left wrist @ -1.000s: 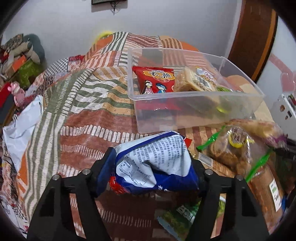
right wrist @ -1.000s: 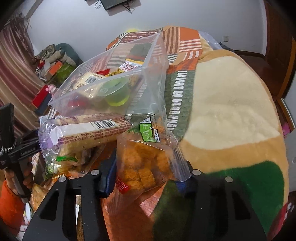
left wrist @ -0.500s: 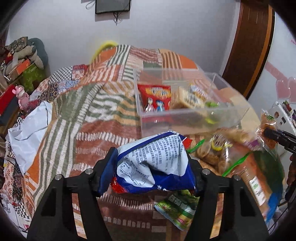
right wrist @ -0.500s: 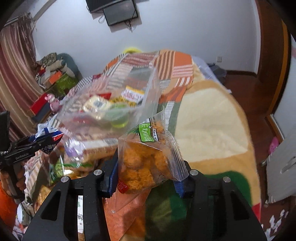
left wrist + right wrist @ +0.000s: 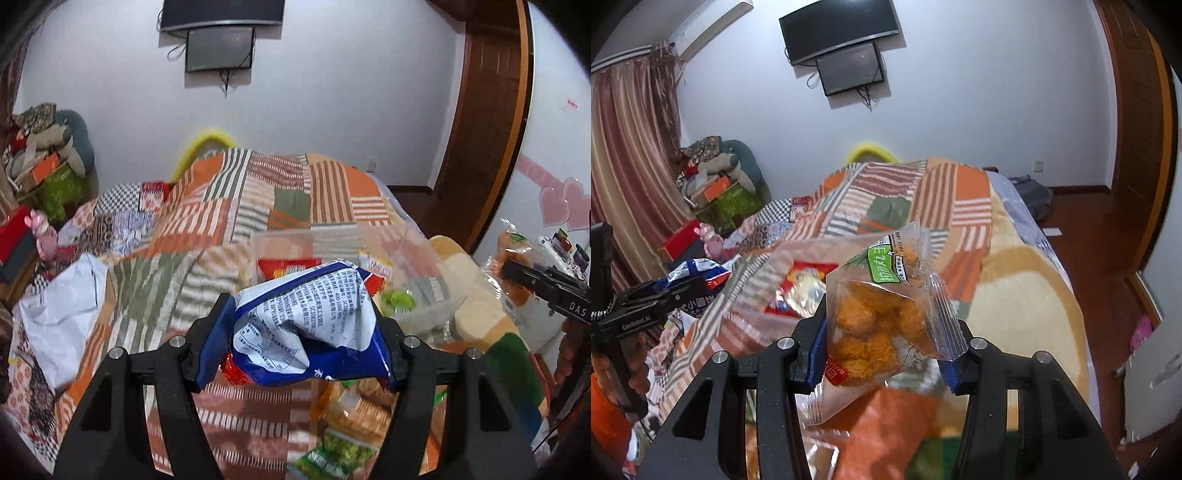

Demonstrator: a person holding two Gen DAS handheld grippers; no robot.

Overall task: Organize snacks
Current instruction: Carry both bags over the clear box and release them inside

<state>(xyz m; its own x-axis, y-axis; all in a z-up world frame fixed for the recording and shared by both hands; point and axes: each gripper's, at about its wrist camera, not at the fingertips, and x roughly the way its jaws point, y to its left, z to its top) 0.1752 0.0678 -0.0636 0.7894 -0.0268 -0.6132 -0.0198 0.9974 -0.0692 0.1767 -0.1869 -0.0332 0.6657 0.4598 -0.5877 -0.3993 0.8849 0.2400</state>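
My left gripper (image 5: 301,345) is shut on a crumpled blue and white snack bag (image 5: 306,325), held in the air above the bed. Beyond it lies the clear plastic box (image 5: 436,291), blurred, with a red packet (image 5: 284,267) and a green jelly cup (image 5: 399,299) inside. My right gripper (image 5: 886,354) is shut on a clear bag of orange fried balls (image 5: 871,328) with a green label. The box (image 5: 801,280) shows behind that bag in the right wrist view. Each gripper appears at the edge of the other's view: left gripper (image 5: 679,288), right gripper (image 5: 517,269).
Loose snack packets (image 5: 354,413) lie on the patchwork blanket (image 5: 221,229) below my left gripper. A white bag (image 5: 62,306) lies at the left. Boxes and soft toys (image 5: 716,181) are piled by the curtain. A wooden door (image 5: 487,110) stands at the right.
Both grippers have risen with their bags, away from the bed. The box and the loose packets have dropped lower and farther off in both views, and more wall and the screen show.
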